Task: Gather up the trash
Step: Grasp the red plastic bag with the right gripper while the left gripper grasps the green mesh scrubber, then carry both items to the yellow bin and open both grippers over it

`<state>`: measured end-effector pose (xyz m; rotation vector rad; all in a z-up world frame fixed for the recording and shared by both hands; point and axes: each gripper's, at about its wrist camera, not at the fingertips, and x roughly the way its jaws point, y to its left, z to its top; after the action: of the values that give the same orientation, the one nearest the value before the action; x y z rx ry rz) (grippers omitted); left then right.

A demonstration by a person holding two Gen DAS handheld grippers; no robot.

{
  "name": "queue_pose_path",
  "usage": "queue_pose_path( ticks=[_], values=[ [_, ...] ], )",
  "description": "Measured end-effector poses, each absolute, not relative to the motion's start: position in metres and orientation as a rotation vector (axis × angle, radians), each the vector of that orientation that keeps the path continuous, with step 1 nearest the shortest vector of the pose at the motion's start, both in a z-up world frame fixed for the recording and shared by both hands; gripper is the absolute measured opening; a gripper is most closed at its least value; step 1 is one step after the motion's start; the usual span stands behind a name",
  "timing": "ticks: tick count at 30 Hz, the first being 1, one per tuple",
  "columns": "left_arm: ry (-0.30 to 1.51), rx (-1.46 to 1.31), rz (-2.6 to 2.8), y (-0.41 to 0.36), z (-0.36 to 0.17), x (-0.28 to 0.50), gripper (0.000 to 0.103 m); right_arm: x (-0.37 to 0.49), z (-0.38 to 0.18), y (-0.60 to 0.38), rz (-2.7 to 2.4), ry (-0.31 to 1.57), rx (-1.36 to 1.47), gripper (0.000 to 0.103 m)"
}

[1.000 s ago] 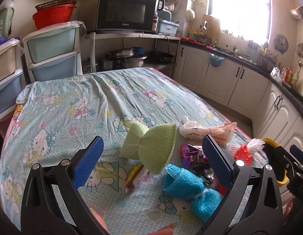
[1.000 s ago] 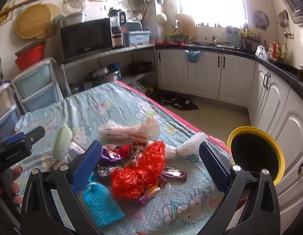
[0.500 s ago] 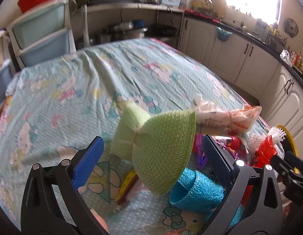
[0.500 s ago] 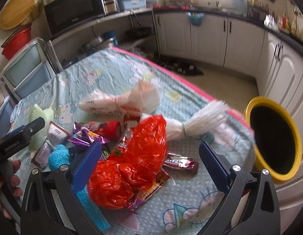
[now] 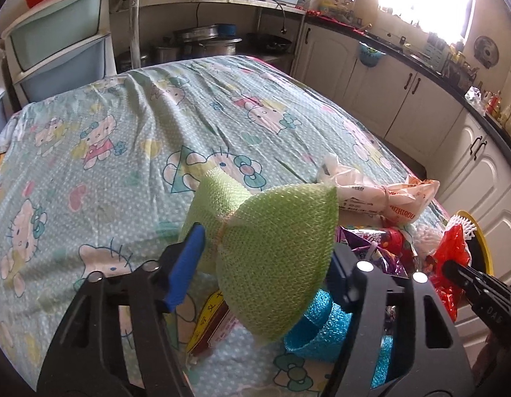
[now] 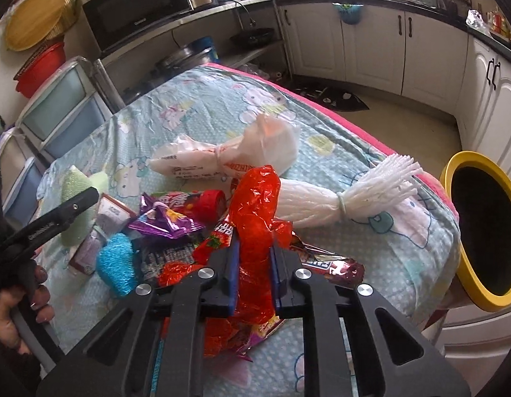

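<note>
Pinching a crumpled red plastic bag (image 6: 255,218) between its blue pads, the right gripper (image 6: 253,264) has its jaws drawn nearly together around the bag's middle, with the upper end of the bag standing up toward 12 o'clock. Candy wrappers (image 6: 169,221) lie around and under the bag on the patterned tablecloth (image 6: 202,106). At 1 o'clock from those jaws lies a white foam net bundle (image 6: 341,195), and beyond it at 12 o'clock a tied white plastic bag (image 6: 235,155). At 3 o'clock, past the table edge, stands a yellow-rimmed bin (image 6: 453,231).

The left gripper (image 5: 265,258) is closed partway on a green mesh sleeve (image 5: 272,241), its left blue pad (image 5: 186,268) pressed against the sleeve's tied waist; the right pad is mostly hidden behind the green cone. Just below, at 5 o'clock, a blue mesh sleeve (image 5: 318,327) lies on the cloth, and a yellow packet (image 5: 205,324) sits at 7 o'clock.
</note>
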<state>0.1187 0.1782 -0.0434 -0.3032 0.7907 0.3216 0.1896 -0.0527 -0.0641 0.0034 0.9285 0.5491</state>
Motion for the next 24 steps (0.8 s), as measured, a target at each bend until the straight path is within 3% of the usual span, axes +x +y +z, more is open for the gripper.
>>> queue_pose_path(
  ticks=[7,24],
  values=[
    [0.726,-0.281,0.325,0.186,-0.026,0.104,0.033,0.182,-0.047,-0.059,0.564,0.876,0.013,0.013],
    [0.575,-0.263,0.249,0.165,0.034,0.086,0.029,0.167,-0.002,-0.094,0.559,0.742,0.058,0.013]
  ],
)
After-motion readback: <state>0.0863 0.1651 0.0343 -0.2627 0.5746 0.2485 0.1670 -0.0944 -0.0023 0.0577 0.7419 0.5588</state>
